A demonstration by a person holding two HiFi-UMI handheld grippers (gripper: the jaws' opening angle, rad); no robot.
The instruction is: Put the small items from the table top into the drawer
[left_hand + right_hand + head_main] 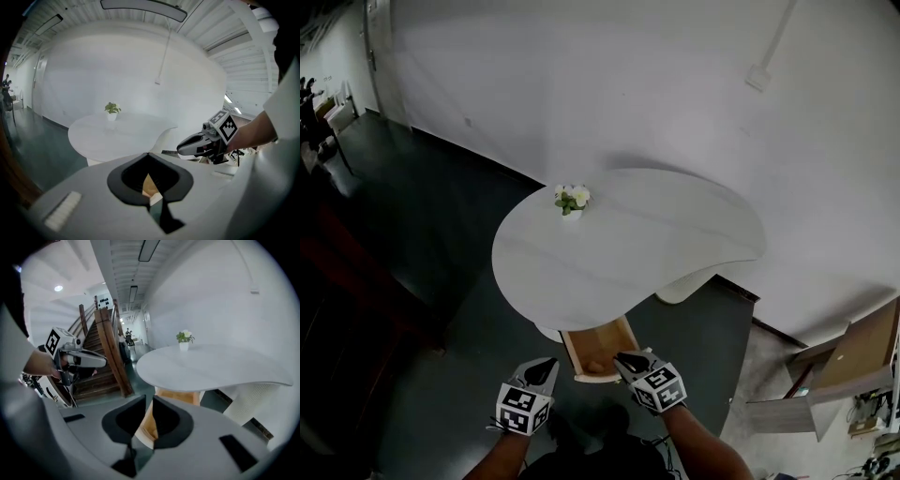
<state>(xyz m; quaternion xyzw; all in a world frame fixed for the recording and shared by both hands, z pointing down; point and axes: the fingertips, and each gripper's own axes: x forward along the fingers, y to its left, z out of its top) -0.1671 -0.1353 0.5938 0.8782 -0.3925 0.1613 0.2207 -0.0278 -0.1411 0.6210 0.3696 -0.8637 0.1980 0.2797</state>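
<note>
An open wooden drawer point(573, 353) sticks out under the near edge of the white table point(628, 246), with a small brownish item point(595, 367) inside it. My left gripper point(550, 362) hangs just left of the drawer front, its jaws closed together on nothing point(148, 157). My right gripper point(624, 357) sits at the drawer's right front corner. In the right gripper view a narrow gap shows between its jaws point(146, 401), nothing in it, and the drawer point(180, 397) lies beyond. A small potted flower point(571, 200) stands on the table's far left.
The white wall runs behind the table, with dark floor point(441, 216) to the left. A wooden staircase point(108, 352) rises on the left in the right gripper view. Cardboard boxes point(853, 361) lie at the right on the floor.
</note>
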